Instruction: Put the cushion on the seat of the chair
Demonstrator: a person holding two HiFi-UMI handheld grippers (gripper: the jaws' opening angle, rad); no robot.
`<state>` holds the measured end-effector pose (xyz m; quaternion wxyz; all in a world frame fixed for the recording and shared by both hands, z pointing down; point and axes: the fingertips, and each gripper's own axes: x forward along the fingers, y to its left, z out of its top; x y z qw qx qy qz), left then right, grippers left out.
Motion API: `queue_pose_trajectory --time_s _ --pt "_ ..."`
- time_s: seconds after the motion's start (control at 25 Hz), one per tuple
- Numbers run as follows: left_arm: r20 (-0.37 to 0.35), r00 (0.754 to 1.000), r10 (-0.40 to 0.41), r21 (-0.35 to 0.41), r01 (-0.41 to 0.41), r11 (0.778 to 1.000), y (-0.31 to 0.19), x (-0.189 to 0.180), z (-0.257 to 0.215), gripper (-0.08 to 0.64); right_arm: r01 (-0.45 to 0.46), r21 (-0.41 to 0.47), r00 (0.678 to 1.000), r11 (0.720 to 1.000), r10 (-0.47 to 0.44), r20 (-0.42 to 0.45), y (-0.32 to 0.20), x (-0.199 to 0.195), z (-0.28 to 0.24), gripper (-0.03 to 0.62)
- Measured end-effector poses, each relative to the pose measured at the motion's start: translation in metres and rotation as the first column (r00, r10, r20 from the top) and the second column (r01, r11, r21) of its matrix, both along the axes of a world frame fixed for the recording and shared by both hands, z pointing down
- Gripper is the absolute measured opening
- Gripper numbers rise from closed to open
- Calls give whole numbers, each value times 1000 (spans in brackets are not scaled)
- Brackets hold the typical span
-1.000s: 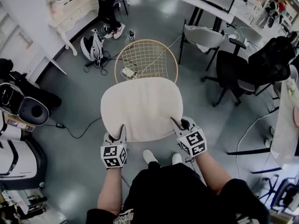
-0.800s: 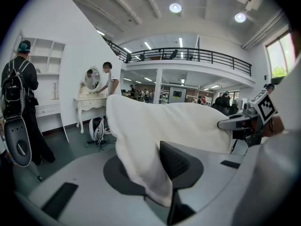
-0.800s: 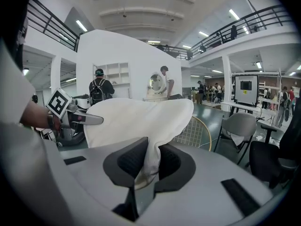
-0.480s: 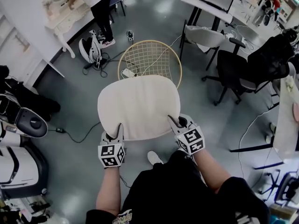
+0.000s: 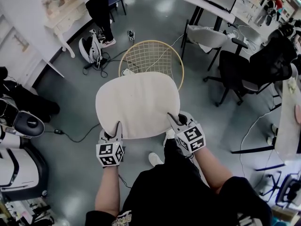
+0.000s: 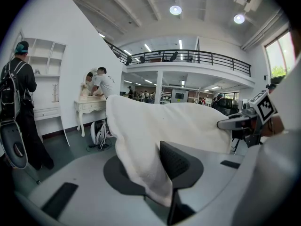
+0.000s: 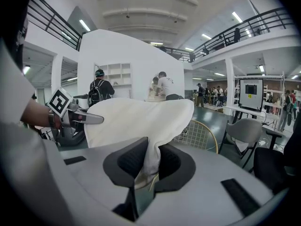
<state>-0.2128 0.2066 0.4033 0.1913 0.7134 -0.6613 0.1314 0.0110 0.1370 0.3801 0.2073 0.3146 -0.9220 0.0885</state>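
**Cushion carry, nearly over the wire chair**

Head view: you held the cream cushion (image 5: 138, 105) flat in the air by its near edge. Your left gripper (image 5: 116, 127) and right gripper (image 5: 172, 120) each had a corner, and the far edge overlapped the gold wire chair (image 5: 151, 55). I'd call that the carry step. Next you'd need to push on forward, centre it over the seat and lower it before letting go.

Left gripper view: the jaws were clamped on a fold of cushion.

Right gripper view: same deal, jaws pinched tight on the fabric, chair just beyond.

Compared with a second earlier, the cushion hid more of the chair's near rim. Both grips looked unchanged.
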Motion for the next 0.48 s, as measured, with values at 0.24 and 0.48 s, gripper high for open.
queue_pose_trajectory --time_s 0.24,0.48 --pt "11 1000 9 -4 -9 1000 -30 7 -3 107 -9 -5 1000 1000 9 13 -29 8 2 54" --pt "18 1000 22 -23 -21 1000 -81 19 5 109 -14 -26 1000 1000 15 26 -79 22 14 54"
